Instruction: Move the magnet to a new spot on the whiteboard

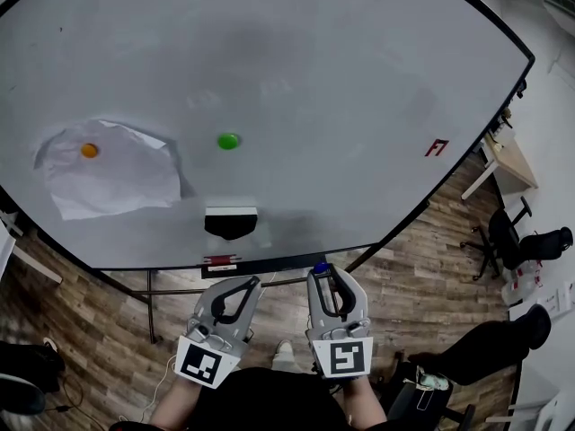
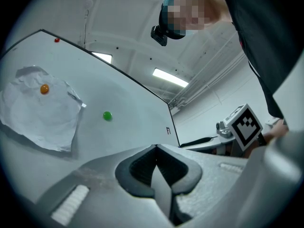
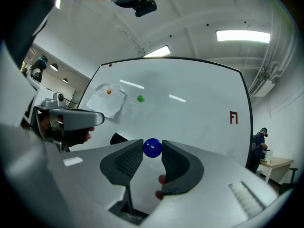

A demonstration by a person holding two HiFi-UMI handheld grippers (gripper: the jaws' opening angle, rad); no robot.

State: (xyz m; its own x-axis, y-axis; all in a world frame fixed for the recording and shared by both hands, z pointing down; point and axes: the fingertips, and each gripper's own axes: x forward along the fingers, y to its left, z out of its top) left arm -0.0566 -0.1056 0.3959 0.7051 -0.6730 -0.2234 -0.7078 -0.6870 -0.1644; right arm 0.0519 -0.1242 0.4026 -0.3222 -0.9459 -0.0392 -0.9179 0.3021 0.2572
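The blue magnet [image 3: 152,148] is clamped in the right hand-held gripper [image 1: 321,273] below the whiteboard [image 1: 359,106], so carrying is judged underway; pressing onto bare board is needed next.

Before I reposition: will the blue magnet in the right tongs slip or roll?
The blue magnet looks round and glossy, pinched only at the tip of the right tongs, so it may squirt out. Small, probably light. Like the green magnet clinging to the whiteboard, it should stick rather than roll.
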